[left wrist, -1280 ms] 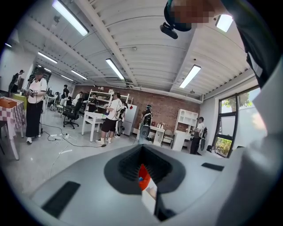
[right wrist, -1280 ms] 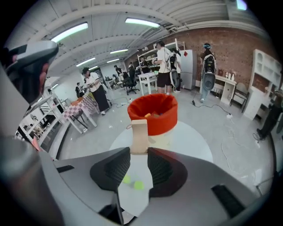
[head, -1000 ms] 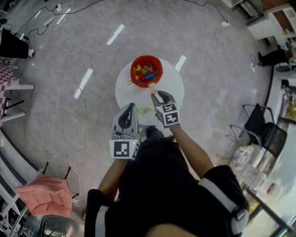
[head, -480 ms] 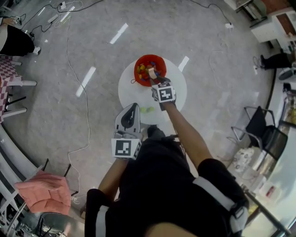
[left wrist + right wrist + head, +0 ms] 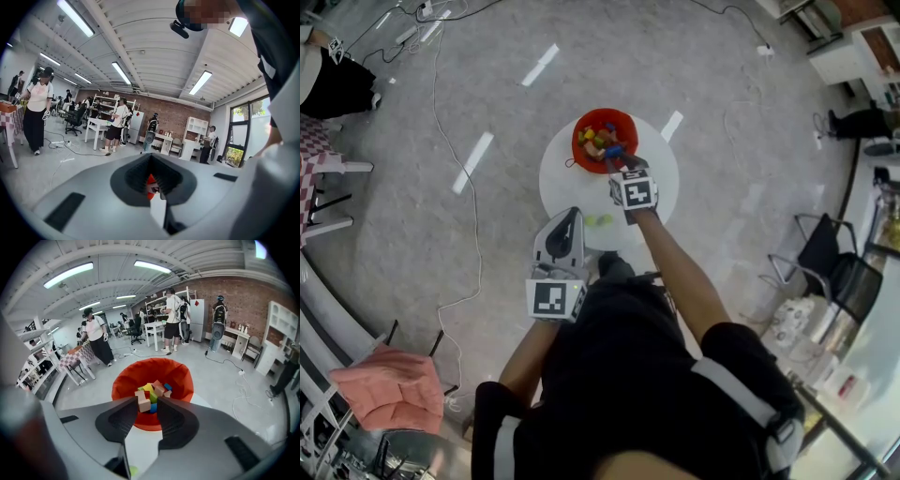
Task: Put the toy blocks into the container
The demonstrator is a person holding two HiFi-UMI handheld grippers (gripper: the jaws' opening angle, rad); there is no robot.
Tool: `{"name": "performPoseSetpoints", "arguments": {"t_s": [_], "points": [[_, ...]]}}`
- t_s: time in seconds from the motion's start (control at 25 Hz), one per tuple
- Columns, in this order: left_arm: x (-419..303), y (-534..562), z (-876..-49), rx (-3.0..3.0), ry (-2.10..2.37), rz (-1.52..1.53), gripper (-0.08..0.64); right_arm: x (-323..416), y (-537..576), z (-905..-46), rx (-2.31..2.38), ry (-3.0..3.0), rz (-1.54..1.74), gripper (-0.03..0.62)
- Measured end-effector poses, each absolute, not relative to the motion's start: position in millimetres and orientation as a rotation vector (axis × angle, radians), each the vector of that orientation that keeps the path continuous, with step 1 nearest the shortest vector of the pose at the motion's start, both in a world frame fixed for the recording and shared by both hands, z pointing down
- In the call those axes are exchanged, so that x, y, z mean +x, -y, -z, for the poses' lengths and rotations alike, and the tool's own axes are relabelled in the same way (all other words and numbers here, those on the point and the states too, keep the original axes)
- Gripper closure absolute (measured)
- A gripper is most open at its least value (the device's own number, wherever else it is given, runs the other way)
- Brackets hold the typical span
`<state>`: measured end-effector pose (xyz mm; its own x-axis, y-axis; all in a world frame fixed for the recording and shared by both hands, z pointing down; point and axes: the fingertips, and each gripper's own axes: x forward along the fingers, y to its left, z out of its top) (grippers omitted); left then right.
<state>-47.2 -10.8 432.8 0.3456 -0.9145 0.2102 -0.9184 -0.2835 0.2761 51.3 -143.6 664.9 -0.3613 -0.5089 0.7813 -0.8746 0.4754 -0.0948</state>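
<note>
Round white table [image 5: 570, 187]: red container [image 5: 578, 153], multicoloured blocks [image 5: 599, 142]

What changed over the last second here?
The right gripper carried the tan block forward from over the table to the red container rim; the block sits between its parted jaws, grip unclear. Left gripper, container and green pieces stayed put.

The blocks [image 5: 150, 392] are painted wood, the red container [image 5: 180, 376] perhaps matt fabric, the table [image 5: 562, 186] smooth.
</note>
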Motion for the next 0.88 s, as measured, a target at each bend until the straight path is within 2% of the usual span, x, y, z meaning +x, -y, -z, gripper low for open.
{"name": "performPoseSetpoints", "arguments": {"t_s": [0.16, 0.28, 0.48, 0.88], "points": [[-49.4, 14.3, -430.4, 2.268, 1.627, -0.003, 0.572, 54.5, 128.7, -640.4, 1.17, 2.132, -0.641, 0.472], [-51.5, 15.5, -429.7, 2.274, 1.63, 0.003, 0.572, 61.6, 104.1, -634.7, 1.197, 2.172, -0.622, 0.535], [-53.8, 14.8, -430.3, 2.265, 1.633, -0.004, 0.572, 71.9, 57.5, -648.0, 1.195, 2.145, -0.662, 0.594], [-47.5, 8.6, -439.3, 2.259, 1.609, -0.019, 0.572, 72.9, 11.1, -693.6, 1.099, 2.053, -0.7, 0.594]]}}
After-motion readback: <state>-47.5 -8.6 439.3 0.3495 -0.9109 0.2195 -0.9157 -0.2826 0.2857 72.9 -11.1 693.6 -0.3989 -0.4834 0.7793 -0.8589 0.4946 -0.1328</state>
